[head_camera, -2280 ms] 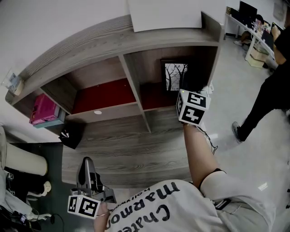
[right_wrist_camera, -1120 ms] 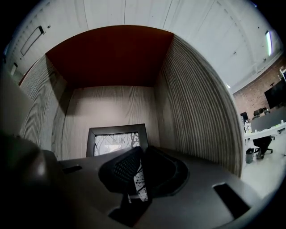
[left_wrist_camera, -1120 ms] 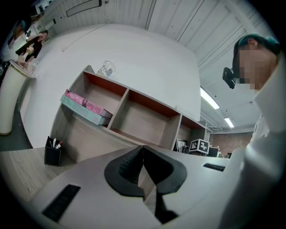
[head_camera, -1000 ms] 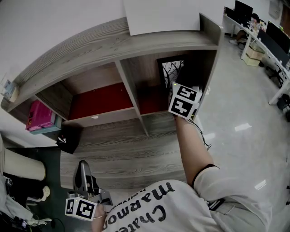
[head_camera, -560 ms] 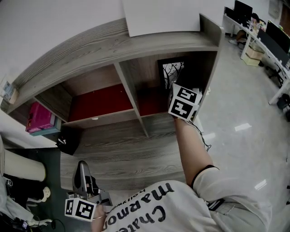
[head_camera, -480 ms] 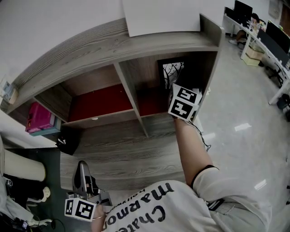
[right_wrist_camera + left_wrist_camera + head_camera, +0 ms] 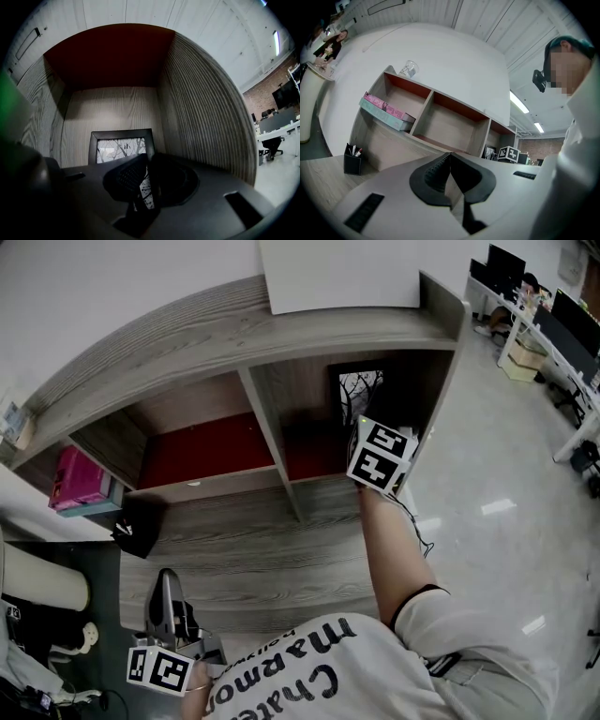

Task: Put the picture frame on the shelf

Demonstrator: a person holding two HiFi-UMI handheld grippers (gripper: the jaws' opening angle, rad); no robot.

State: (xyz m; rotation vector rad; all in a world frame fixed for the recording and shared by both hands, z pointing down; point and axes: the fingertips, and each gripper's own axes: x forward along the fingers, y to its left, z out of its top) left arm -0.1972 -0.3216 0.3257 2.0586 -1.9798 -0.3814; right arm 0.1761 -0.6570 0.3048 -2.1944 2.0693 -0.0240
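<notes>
The black picture frame [image 7: 361, 395] with a bare-tree picture stands upright against the back wall of the grey wooden shelf's [image 7: 234, 329] right compartment. In the right gripper view the picture frame [image 7: 121, 144] faces me from just behind my jaws. My right gripper [image 7: 147, 176] is inside that compartment's mouth, jaws together with nothing between them; its marker cube [image 7: 382, 457] hides the jaws in the head view. My left gripper [image 7: 166, 585] hangs low at the left, shut and empty, far from the shelf.
A pink box [image 7: 80, 486] lies in the left compartment, with a black pen holder [image 7: 136, 526] on the wooden surface below. A divider [image 7: 272, 451] separates the middle and right compartments. A white board [image 7: 342, 273] rests on top. Office desks [image 7: 553, 324] stand far right.
The frame has stayed standing in the right compartment. My right gripper has shifted slightly left in front of it. The left gripper has sunk a little.
</notes>
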